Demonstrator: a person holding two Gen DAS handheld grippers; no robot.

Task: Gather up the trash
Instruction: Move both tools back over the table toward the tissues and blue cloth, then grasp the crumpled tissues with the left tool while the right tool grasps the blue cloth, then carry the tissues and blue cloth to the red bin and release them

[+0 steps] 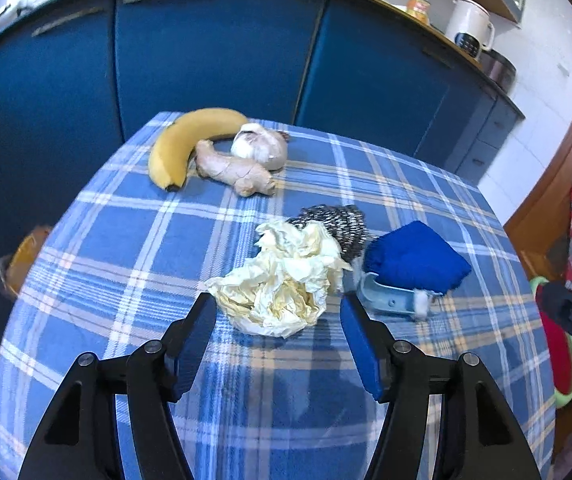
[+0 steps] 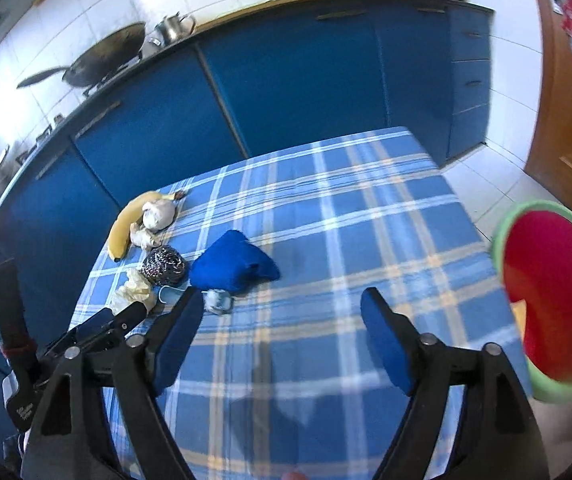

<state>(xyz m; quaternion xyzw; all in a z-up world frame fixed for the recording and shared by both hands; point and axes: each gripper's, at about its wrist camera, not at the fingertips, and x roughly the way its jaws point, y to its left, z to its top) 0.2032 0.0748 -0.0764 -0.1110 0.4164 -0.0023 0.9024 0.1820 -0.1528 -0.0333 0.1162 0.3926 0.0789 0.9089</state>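
Note:
A crumpled cream paper wad (image 1: 278, 280) lies on the blue plaid tablecloth (image 1: 126, 248), just ahead of my open, empty left gripper (image 1: 278, 312). Its fingers stand on either side of the wad's near edge. The wad also shows in the right wrist view (image 2: 134, 290), at the left. My right gripper (image 2: 282, 300) is open and empty over bare cloth (image 2: 326, 208). A red bin with a green rim (image 2: 554, 304) stands off the table's right side; it also shows in the left wrist view (image 1: 558, 352).
Behind the wad are a steel scourer (image 1: 338, 224), a blue cloth (image 1: 414, 258) and a pale blue peeler-like tool (image 1: 390, 300). A banana (image 1: 182, 144), ginger (image 1: 234, 170) and garlic (image 1: 260, 146) lie at the far edge. Blue cabinets (image 1: 214, 52) stand beyond.

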